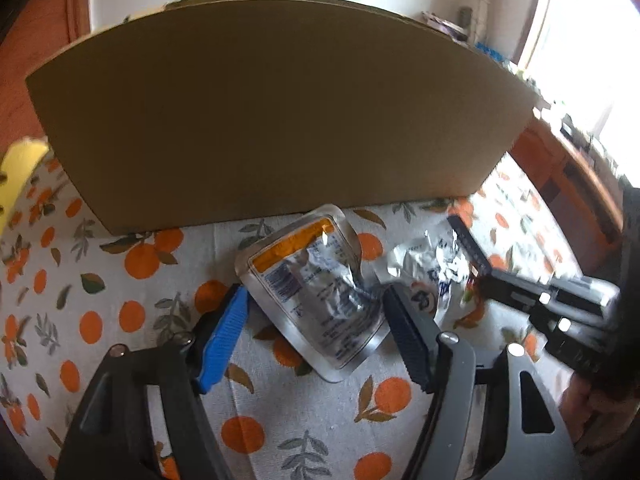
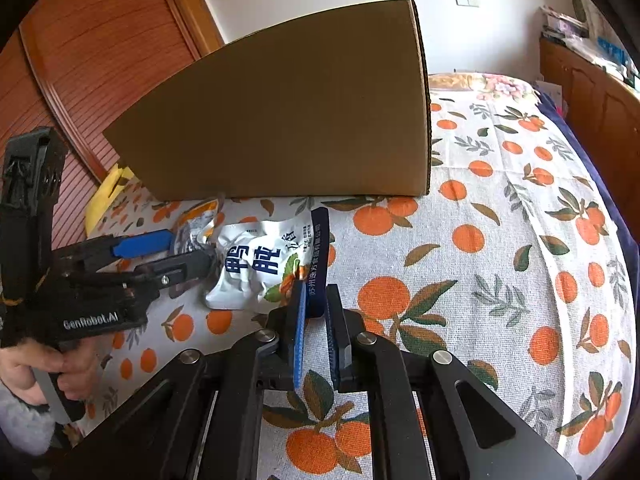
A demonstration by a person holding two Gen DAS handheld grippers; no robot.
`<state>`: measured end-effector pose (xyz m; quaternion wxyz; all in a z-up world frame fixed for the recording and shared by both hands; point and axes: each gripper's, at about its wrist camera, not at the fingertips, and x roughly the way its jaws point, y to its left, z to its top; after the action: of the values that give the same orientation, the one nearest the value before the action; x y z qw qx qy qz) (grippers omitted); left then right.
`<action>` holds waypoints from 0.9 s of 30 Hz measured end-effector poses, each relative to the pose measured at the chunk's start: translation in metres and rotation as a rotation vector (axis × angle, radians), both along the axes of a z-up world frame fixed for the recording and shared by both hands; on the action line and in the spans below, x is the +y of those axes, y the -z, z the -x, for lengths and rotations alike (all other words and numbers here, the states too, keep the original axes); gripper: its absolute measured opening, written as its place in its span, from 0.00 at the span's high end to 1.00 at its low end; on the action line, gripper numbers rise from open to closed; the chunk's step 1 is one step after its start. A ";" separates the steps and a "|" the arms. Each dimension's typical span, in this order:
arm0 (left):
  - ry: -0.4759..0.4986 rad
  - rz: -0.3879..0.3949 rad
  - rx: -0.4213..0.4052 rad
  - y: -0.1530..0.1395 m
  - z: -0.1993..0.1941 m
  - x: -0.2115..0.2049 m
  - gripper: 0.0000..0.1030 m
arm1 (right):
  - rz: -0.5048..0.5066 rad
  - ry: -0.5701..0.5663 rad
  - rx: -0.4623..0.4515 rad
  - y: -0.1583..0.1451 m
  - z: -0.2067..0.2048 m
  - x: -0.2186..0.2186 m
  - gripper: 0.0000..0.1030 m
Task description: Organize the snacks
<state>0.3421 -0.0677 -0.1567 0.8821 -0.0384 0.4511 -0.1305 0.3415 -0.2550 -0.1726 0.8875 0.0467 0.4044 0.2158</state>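
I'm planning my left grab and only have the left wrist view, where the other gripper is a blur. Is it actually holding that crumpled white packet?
Observer: Yes. The right gripper is shut on the dark blue edge strip of the white snack packet with large blue characters.
Operator: How close is my left gripper to that packet?
Observer: From the right wrist view, the left gripper has its dark fingertip right beside the packet's left edge. I cannot tell whether they touch.

An orange-printed cloth (image 2: 500, 248) covers the surface, a wooden slatted door (image 2: 80, 64) stands behind, and a wooden cabinet (image 2: 592, 92) lines the right side.
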 end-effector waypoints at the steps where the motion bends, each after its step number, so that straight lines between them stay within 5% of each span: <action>1: -0.012 0.026 0.011 -0.001 -0.002 0.003 0.32 | 0.000 0.000 0.000 0.000 0.000 0.000 0.93; 5: -0.048 0.121 0.049 -0.003 -0.005 0.016 0.31 | -0.001 0.000 0.000 0.000 0.000 0.000 0.93; 13: -0.073 0.138 0.103 -0.004 -0.021 0.012 0.31 | -0.001 0.000 0.000 0.000 0.000 0.001 0.93; 27: -0.017 -0.165 0.069 0.002 -0.025 -0.031 0.34 | -0.003 0.004 -0.001 0.000 -0.001 0.002 0.92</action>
<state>0.3670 -0.0985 -0.1586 0.8671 0.0262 0.4902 -0.0841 0.3422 -0.2527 -0.1723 0.8881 0.0487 0.4033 0.2149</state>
